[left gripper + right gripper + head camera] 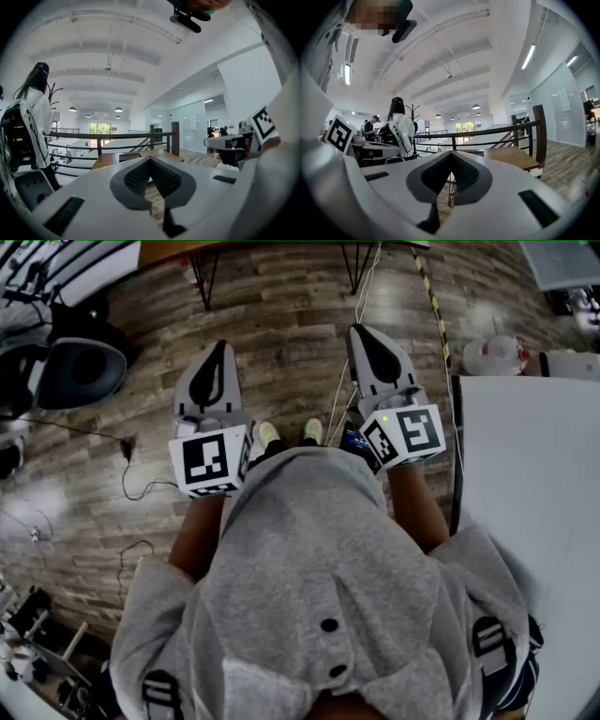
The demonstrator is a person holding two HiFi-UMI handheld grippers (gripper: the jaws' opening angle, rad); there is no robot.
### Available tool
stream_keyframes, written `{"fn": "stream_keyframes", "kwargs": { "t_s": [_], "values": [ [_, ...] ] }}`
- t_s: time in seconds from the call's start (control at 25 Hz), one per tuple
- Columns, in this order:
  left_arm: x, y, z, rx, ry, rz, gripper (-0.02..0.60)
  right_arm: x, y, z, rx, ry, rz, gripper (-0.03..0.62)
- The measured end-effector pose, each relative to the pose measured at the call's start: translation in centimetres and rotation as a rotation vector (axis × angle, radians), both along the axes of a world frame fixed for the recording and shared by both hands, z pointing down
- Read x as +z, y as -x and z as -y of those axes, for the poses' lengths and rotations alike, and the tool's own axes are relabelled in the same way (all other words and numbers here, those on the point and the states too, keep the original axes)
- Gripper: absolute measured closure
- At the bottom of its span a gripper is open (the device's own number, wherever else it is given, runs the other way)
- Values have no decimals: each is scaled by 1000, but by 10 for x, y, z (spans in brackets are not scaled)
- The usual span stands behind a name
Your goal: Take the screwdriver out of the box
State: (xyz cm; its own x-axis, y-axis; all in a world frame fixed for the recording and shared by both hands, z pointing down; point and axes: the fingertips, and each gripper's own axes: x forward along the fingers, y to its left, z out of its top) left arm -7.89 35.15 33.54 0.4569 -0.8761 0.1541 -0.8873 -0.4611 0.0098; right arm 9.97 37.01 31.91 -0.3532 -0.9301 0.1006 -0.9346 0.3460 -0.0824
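Note:
No box or screwdriver shows in any view. In the head view both grippers are held out level over the wooden floor, in front of the person's grey hooded top. The left gripper [217,348] is shut, its dark pads meeting at the tips with nothing between them [150,160]. The right gripper [362,332] is shut and empty too, its pads touching at the tip [451,154]. Each gripper appears at the edge of the other's view: the right gripper [229,142] and the left gripper [370,151].
A white table [525,484] stands at the right, and a dark chair [82,367] at the left. Cables [131,474] lie on the floor. A wooden table [515,159] and a railing [112,136] stand ahead. A person in white [398,126] stands off to the left.

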Motion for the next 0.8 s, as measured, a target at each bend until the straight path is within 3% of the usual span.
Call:
{"fn": "stream_keyframes", "kwargs": {
  "t_s": [0.28, 0.8],
  "values": [
    [-1, 18, -3, 12, -14, -22, 574, -1, 29, -3, -35, -29, 42, 588],
    [-4, 62, 5, 8, -49, -34, 574, -5, 64, 5, -6, -48, -2, 588]
  ]
}}
